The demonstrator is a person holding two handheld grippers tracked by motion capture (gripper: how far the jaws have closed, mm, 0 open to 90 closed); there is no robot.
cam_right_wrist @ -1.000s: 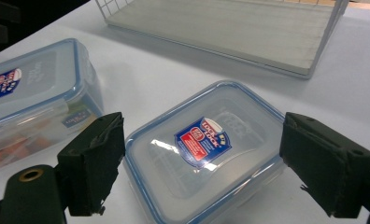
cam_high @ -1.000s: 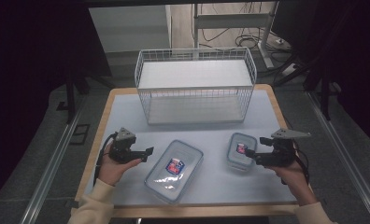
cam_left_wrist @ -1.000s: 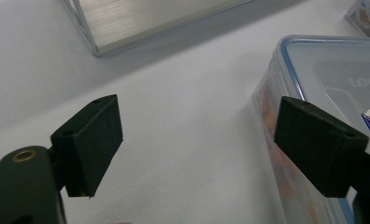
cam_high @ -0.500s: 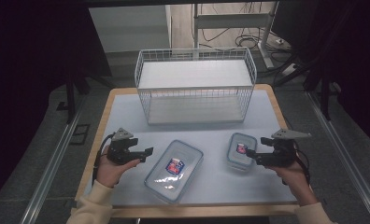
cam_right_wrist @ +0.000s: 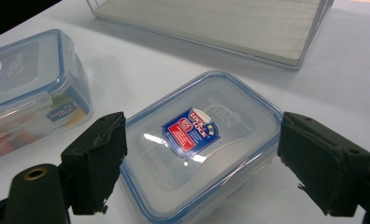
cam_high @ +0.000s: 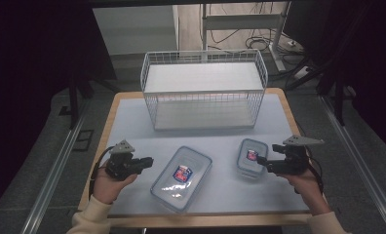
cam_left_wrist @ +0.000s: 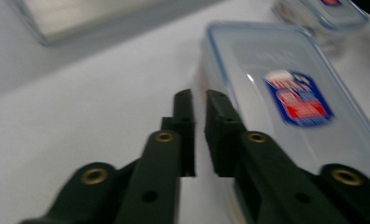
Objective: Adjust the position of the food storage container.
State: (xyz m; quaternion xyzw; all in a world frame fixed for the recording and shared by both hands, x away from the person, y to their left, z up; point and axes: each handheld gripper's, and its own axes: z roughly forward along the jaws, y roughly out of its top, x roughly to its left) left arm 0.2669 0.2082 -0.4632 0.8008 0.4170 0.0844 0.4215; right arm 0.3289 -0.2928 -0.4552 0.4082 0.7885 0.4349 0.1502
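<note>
High view puts us at a white tabletop (cam_high: 132, 117), and we go from left to right across it. At the left edge our left tool (cam_high: 147, 161) is held just above the surface, pointing right toward the large box (cam_high: 181, 179); its jaws have just been closing and now stand nearly together with nothing between them. Our left gripper view confirms it: the two black jaws are almost shut, only a thin slit between them, over bare tabletop, with the large box (cam_left_wrist: 286, 93) lying just beside their tips on the right, apart from them. That box is a clear container with a blue-rimmed lid and a red and blue label, lying at an angle near the front middle of the tabletop. Behind it, toward the far side, stands a white wire basket (cam_high: 204, 90). Next comes the small box (cam_high: 251, 157), of the same kind, lying right of the large one and well in front of the basket. Our right tool (cam_high: 262, 161) points left at it from just beside its right edge. From the right gripper view, the jaws of this tool are spread wide, one on each side of the small box (cam_right_wrist: 202, 140), and neither pad touches it; the large box (cam_right_wrist: 24, 88) lies beyond at the left.
</note>
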